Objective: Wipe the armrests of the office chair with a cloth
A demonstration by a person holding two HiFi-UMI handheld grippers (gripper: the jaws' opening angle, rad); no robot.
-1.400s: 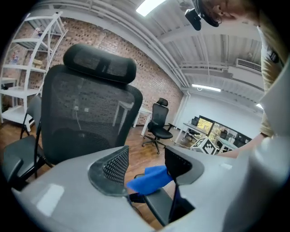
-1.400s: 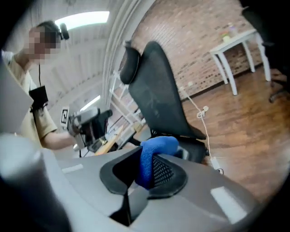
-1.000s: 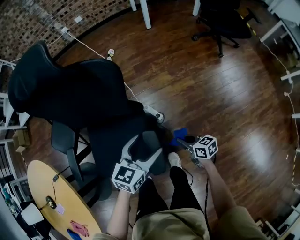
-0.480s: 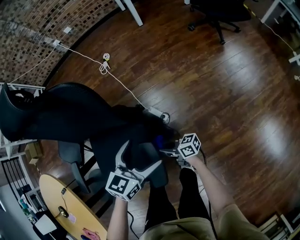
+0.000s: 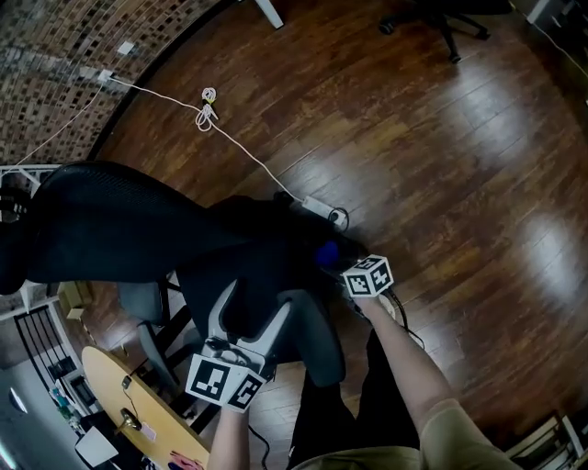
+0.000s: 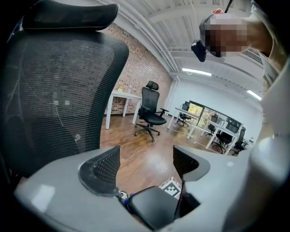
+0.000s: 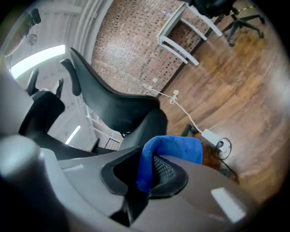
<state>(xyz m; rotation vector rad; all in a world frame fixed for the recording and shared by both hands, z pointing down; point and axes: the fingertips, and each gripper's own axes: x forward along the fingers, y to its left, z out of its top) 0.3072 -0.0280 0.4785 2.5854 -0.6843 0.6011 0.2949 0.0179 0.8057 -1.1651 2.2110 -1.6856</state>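
Observation:
The black office chair fills the left of the head view, backrest to the left. Its near armrest pad lies between my two grippers; the far armrest shows below the backrest. My left gripper is open just left of the near pad and grips nothing. In the left gripper view that gripper has the black pad low between its spread jaws. My right gripper is shut on a blue cloth at the seat's right edge. The right gripper view has the gripper pinching the cloth.
A white cable runs across the wooden floor to a power strip beside the chair. A round wooden table sits at bottom left. Another office chair's base is at the top. The person's legs stand below the grippers.
The right gripper has carried the blue cloth up and left, closer to the chair. The left gripper has dropped down-left, still open. The chair has shifted in the head view.

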